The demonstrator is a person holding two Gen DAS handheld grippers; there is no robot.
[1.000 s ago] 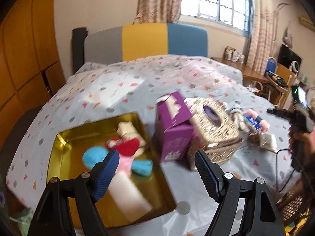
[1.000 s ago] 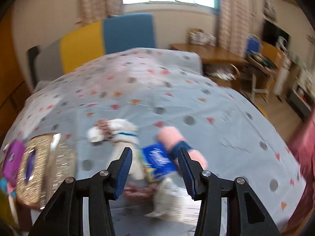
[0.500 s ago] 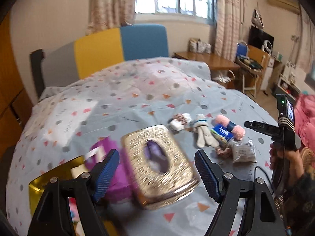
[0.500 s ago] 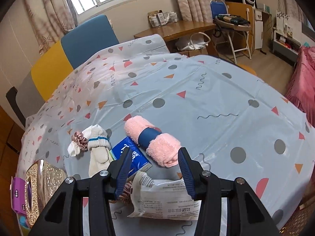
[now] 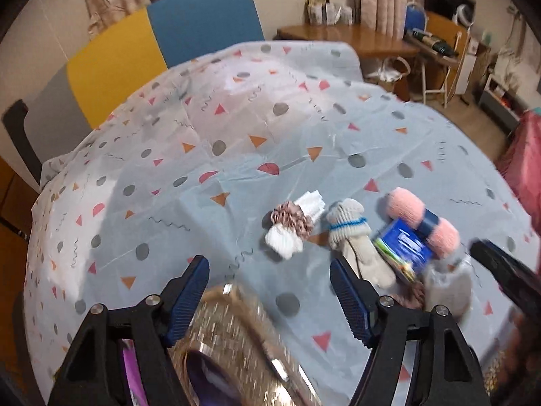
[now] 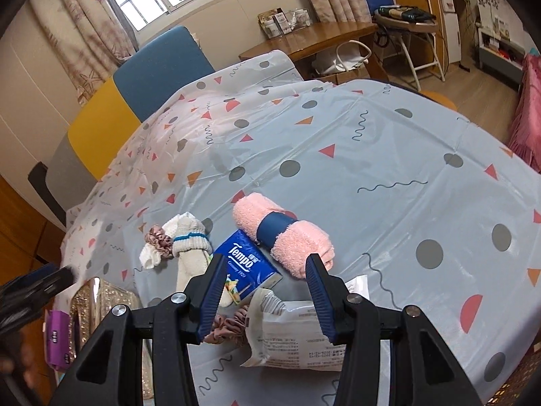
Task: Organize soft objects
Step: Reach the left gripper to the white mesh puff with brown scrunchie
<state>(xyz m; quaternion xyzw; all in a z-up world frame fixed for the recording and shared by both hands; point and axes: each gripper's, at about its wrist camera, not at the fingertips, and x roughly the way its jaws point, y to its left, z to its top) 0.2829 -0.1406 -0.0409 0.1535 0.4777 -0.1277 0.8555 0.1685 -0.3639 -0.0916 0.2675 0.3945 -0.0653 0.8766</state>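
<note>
My left gripper point(image 5: 272, 294) is open with nothing between its jaws, which are closing slightly. It hovers over the tablecloth just short of a white cloth wrapped in a pink-brown scrunchie point(image 5: 289, 225) and a grey sock with a blue band point(image 5: 351, 237). A pink rolled towel point(image 6: 284, 233) lies beyond a blue Tempo tissue pack point(image 6: 247, 267). My right gripper point(image 6: 266, 280) stands open above that pack and a white plastic packet point(image 6: 304, 335), pinching nothing. A second scrunchie point(image 6: 230, 326) lies under its left finger.
A gold tissue box point(image 5: 236, 348) and a purple box point(image 5: 132, 372) sit right below my left gripper. The dotted tablecloth point(image 6: 372, 142) stretches away behind the pile. A blue and yellow chair back point(image 5: 162, 40) stands at the far edge, a wooden desk point(image 6: 321, 34) beyond.
My left gripper swept right, from over the gold tin with soft toys, past the tissue box, to the sock pile. The right gripper rolled, then held still over the tissue pack.
</note>
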